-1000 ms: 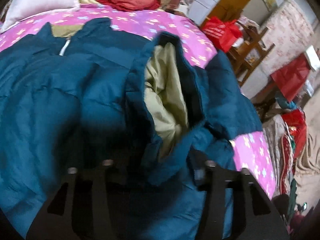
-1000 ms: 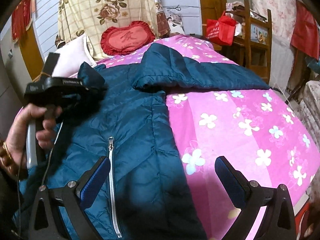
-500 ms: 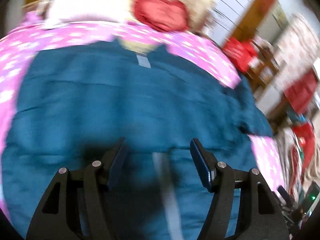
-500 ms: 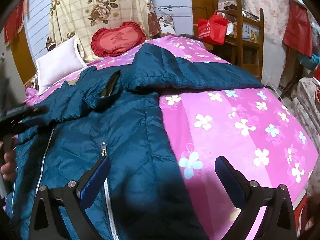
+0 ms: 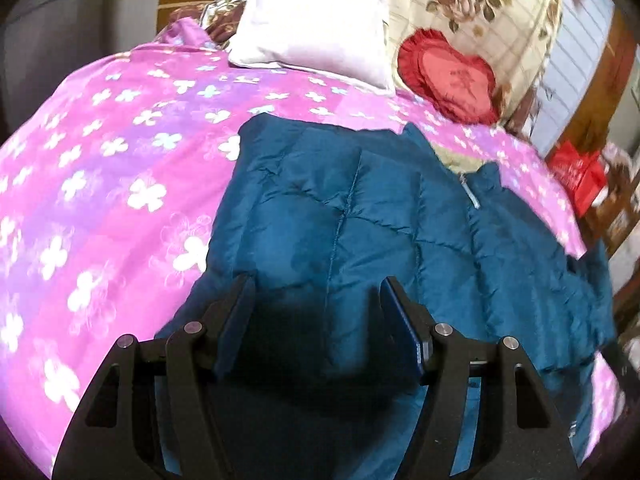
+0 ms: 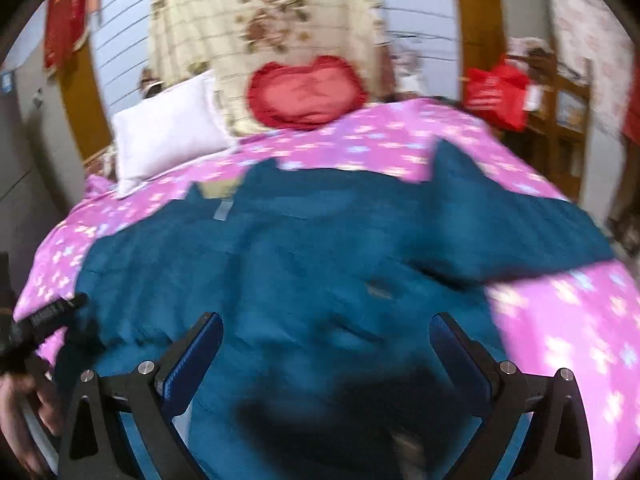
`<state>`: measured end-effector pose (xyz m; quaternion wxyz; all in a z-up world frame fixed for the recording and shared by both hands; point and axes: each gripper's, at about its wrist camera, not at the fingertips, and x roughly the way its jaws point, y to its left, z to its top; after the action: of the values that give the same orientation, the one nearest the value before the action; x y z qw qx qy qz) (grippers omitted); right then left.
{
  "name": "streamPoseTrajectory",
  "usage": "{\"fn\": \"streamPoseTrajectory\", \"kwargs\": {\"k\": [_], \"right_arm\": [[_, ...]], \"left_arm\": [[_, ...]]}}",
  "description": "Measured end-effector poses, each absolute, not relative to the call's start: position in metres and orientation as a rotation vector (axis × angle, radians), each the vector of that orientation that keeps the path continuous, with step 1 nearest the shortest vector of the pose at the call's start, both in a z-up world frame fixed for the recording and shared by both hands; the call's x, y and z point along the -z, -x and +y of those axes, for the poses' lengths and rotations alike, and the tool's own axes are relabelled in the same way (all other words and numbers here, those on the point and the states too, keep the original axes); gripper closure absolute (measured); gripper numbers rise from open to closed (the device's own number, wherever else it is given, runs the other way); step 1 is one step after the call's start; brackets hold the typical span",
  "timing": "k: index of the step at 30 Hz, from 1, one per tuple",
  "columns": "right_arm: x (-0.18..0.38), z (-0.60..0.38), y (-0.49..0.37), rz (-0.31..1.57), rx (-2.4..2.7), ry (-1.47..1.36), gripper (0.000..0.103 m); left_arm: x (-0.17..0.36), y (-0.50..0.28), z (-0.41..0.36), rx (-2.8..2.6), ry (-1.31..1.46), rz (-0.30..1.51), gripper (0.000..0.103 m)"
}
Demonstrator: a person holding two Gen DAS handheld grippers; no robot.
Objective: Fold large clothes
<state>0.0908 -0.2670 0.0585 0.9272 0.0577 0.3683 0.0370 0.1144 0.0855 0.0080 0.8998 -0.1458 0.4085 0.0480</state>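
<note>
Left gripper (image 5: 316,312) is hovering low over the blue jacket (image 5: 360,216), fingers spread; right gripper (image 6: 326,356) likewise (frame blurred), spread, gripping nothing.

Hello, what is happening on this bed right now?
A person with a two-finger gripper in each hand is folding a dark teal quilted jacket spread on a pink flowered bedcover. The left gripper hangs open over the jacket's left part; the right gripper is open above its middle. Neither holds cloth. One sleeve lies stretched out to the right, not yet folded in.
</note>
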Motion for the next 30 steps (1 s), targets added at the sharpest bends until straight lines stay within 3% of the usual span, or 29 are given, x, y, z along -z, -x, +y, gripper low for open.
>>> {"fn": "streamPoseTrajectory", "kwargs": {"k": [4,8,13,15,20,26,30], "right_arm": [[-0.027,-0.222,-0.130,0.801,-0.159,-0.035,0.000],[0.003,-0.257,-0.157,0.909,-0.047,-0.063,0.000],[0.012,-0.316,-0.157,0.953,0.006,-0.145,0.000],[0.015,-0.321,-0.154,0.951,-0.042,-0.137,0.000],[0.010,-0.316,-0.153,0.969,-0.061,-0.100,0.000],[-0.043,-0.307,-0.156,0.731,-0.046,-0.151,0.000],[0.003,-0.287,-0.191,0.887,-0.040,-0.037,0.000]], "left_arm": [[0.012,-0.128,0.095,-0.116,0.299,0.894,0.037],[0.016,-0.132,0.091,-0.114,0.265,0.895,0.033],[0.018,-0.131,0.090,-0.103,0.270,0.891,0.030],[0.019,-0.131,0.090,-0.067,0.281,0.901,0.021],[0.014,-0.128,0.085,-0.083,0.252,0.903,0.021],[0.004,-0.123,0.082,-0.096,0.240,0.832,0.021],[0.016,-0.130,0.083,-0.089,0.240,0.897,0.020]]}}
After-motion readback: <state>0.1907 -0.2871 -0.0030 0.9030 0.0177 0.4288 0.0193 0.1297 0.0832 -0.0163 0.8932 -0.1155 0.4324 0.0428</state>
